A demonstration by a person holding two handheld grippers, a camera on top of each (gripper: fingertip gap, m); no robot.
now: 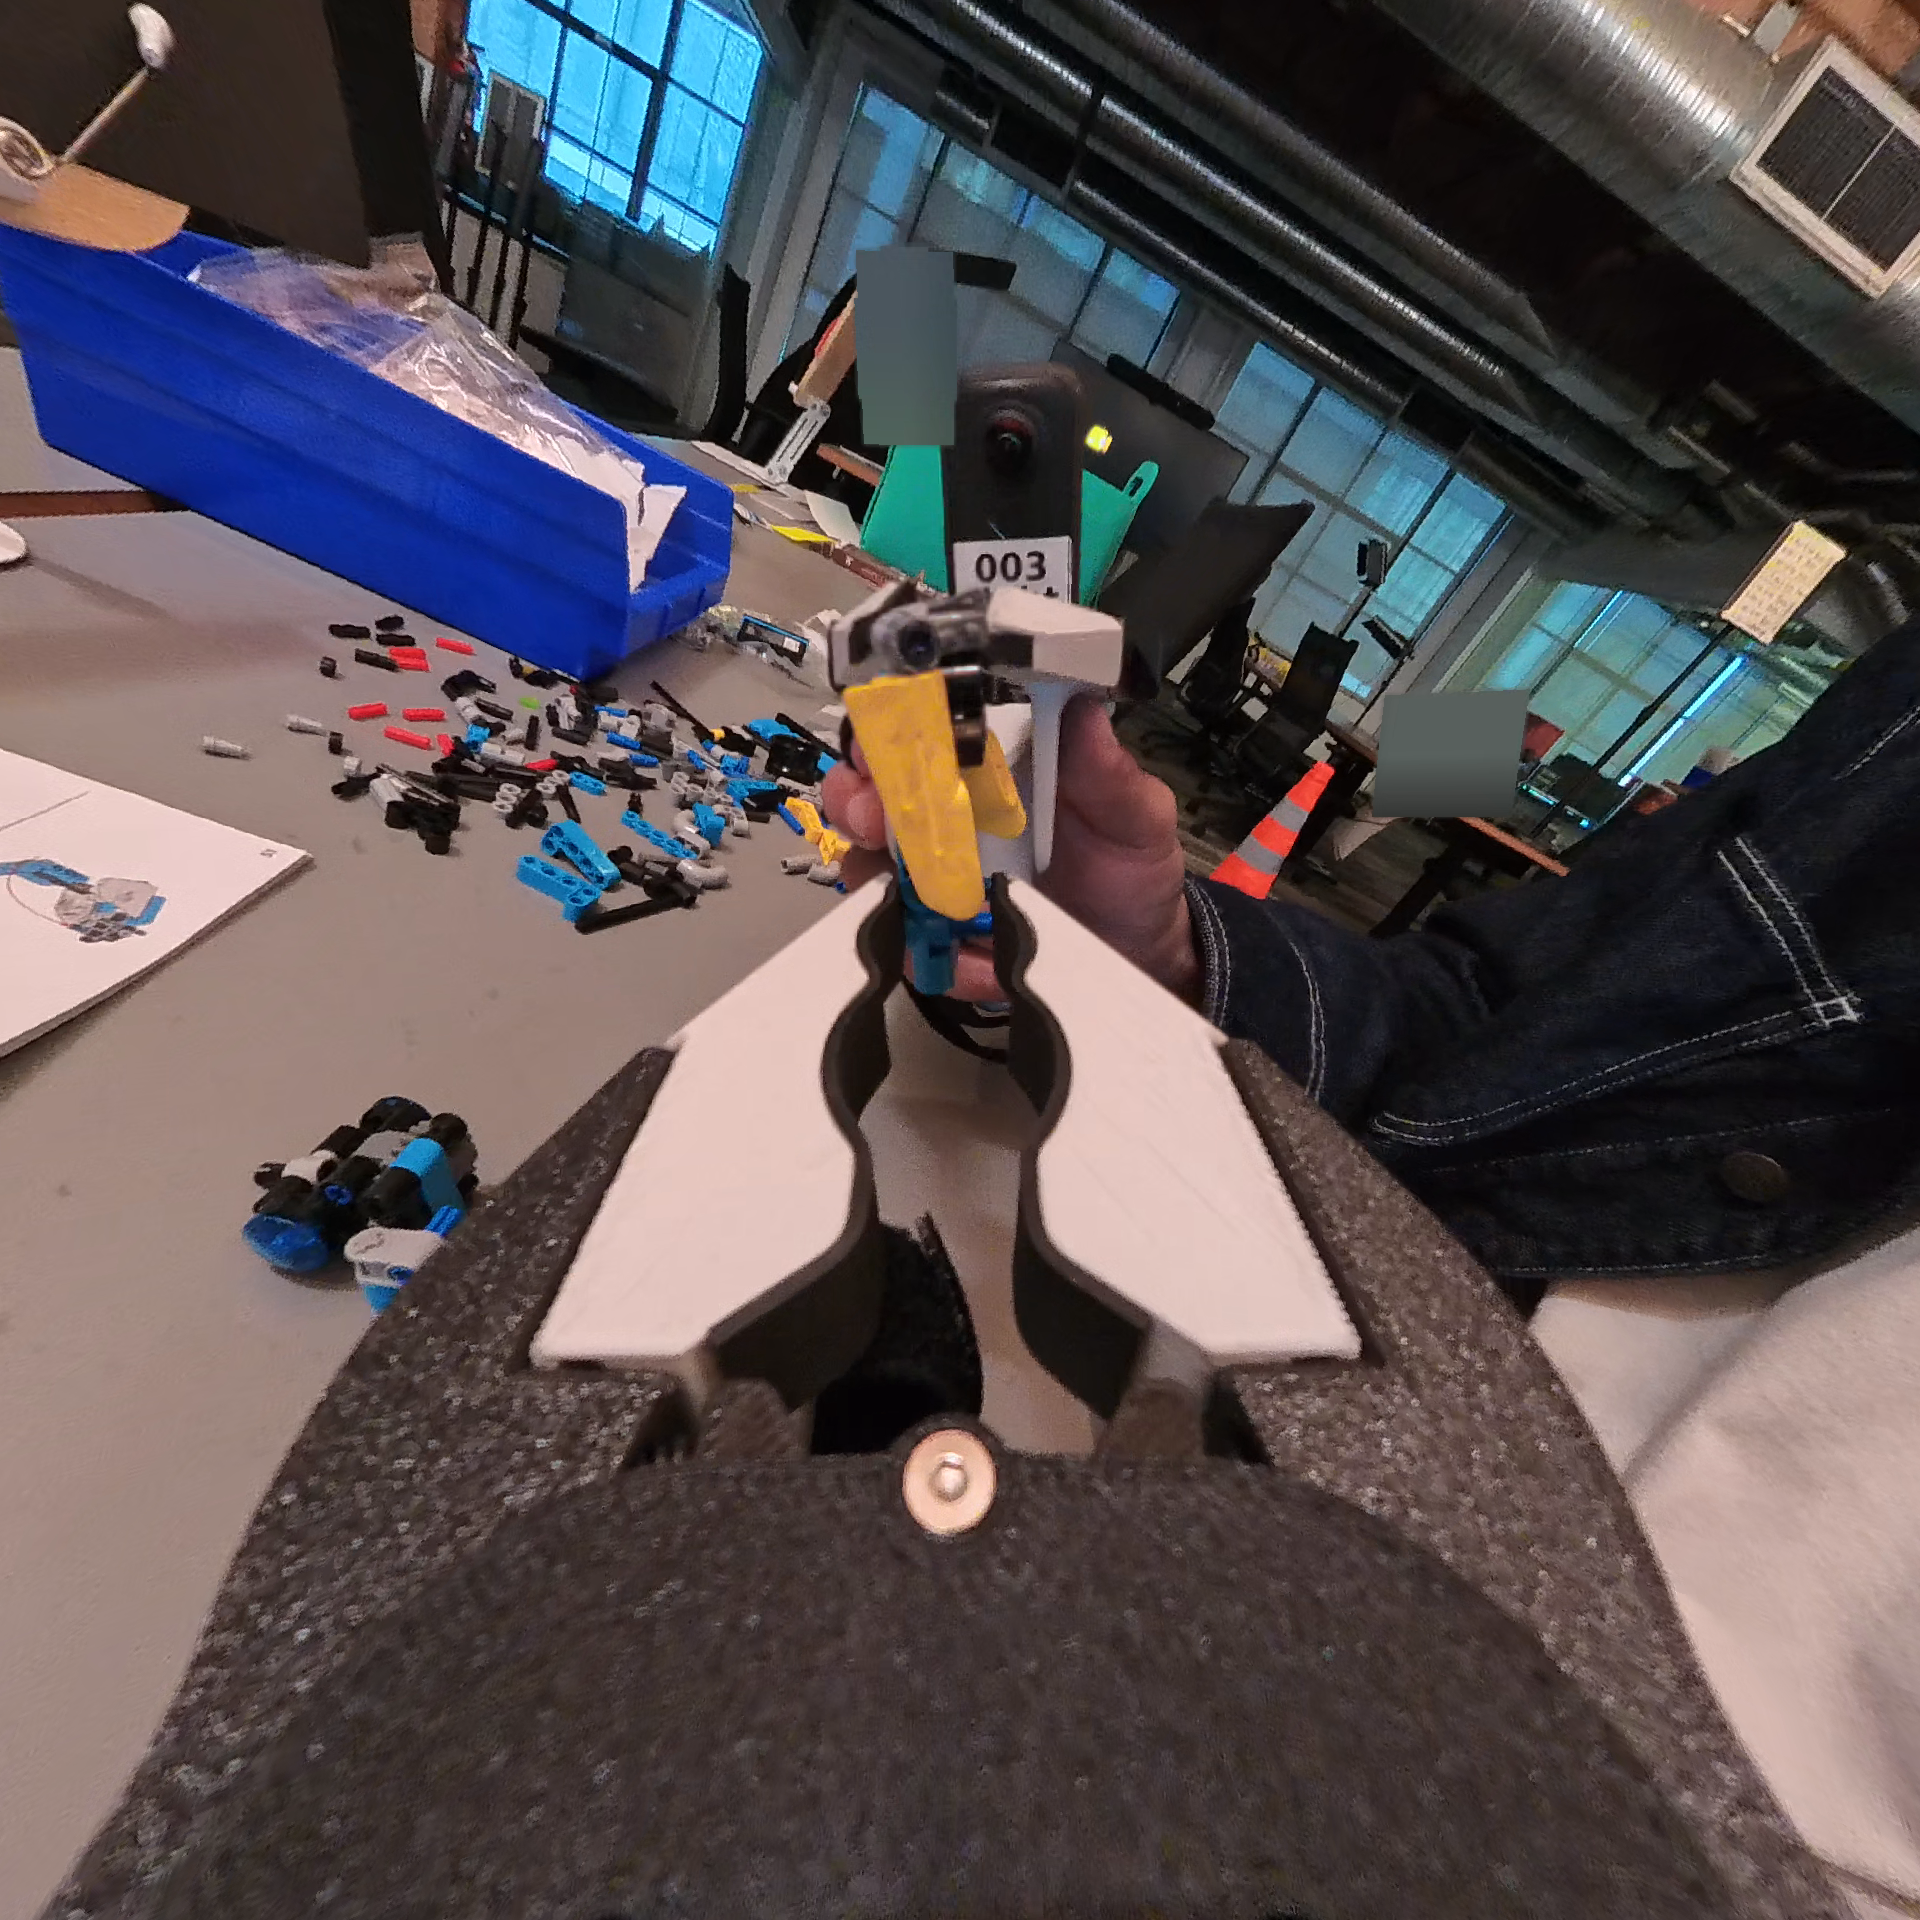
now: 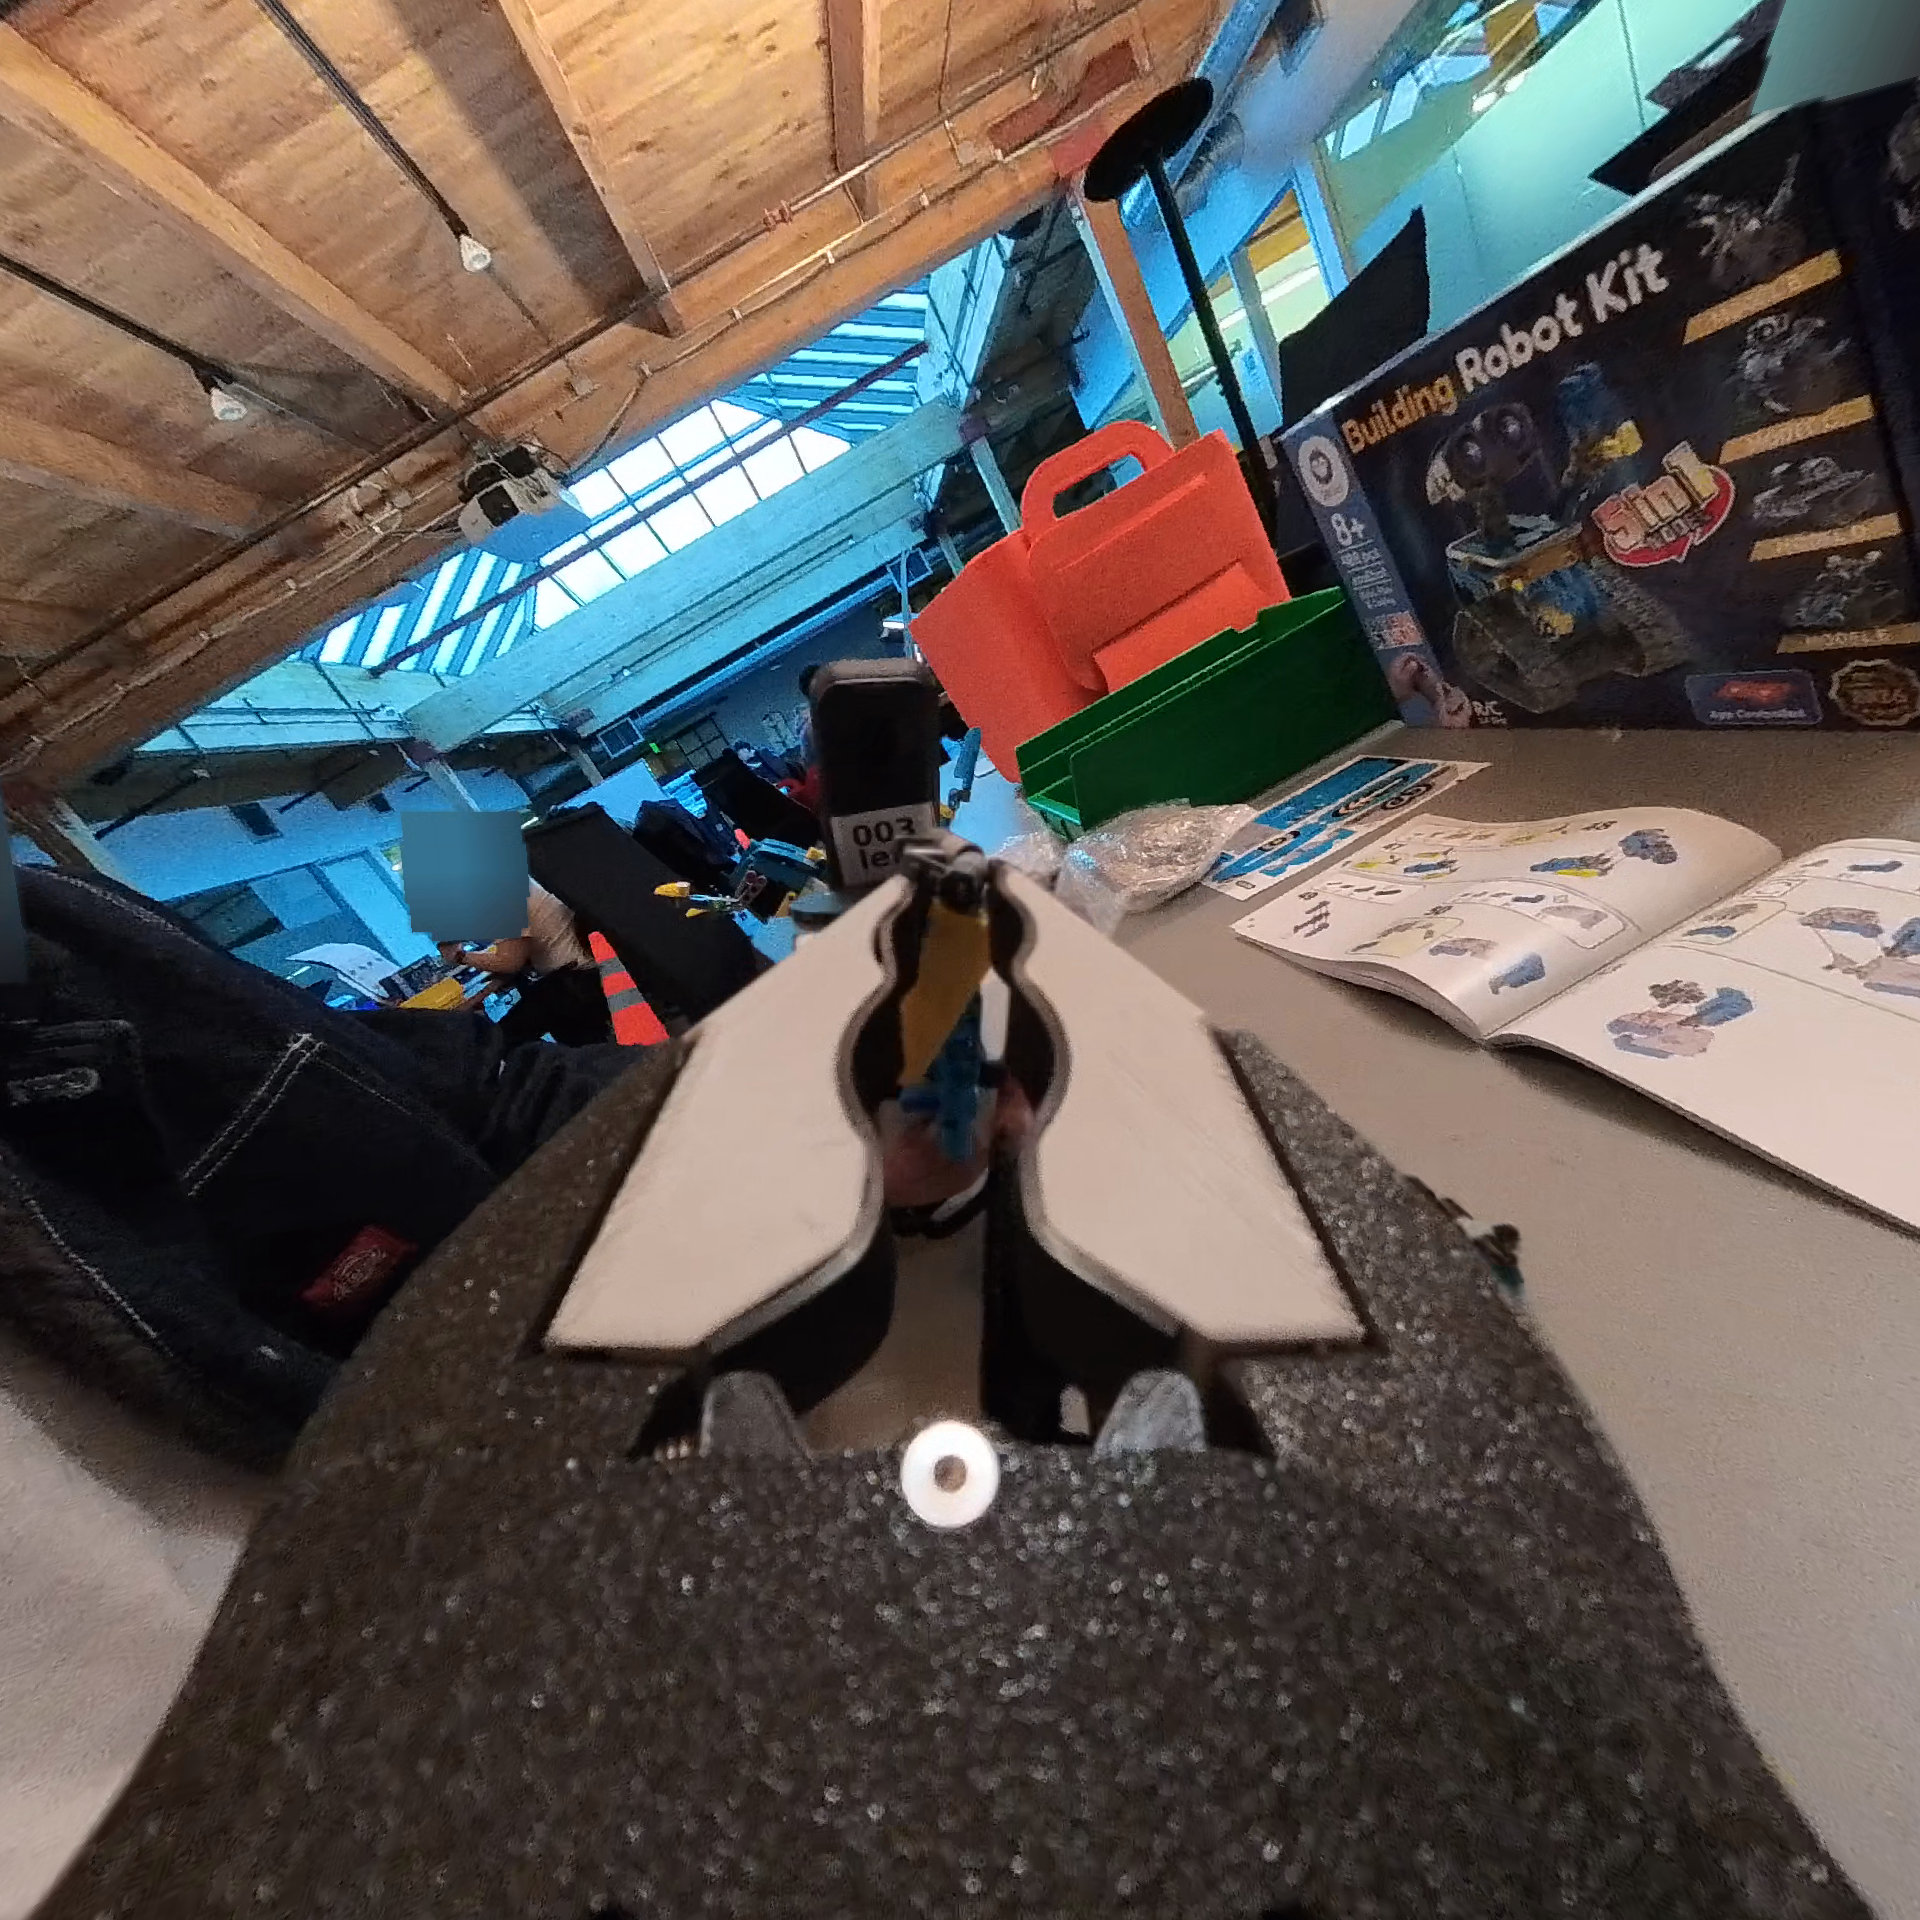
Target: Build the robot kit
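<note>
My left gripper (image 1: 940,914) grips the blue bottom end of a yellow-and-blue brick assembly (image 1: 935,800) btwn its tips; the yellow part sticks up past them w/ a grey/white head on top. My right gripper (image 2: 951,904) is clamped on the same assembly (image 2: 940,997) from the opposite side, yellow panel wedged btwn the fingers. Loose bricks (image 1: 582,769) and a blue bin (image 1: 343,447) sit on the grey table (image 1: 416,1018); open instruction booklet (image 2: 1621,977) near my right.

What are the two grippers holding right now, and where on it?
Both hold one yellow-and-blue brick assembly: left gripper pinches its blue lower end; right gripper clamps its yellow part near the top.
</note>
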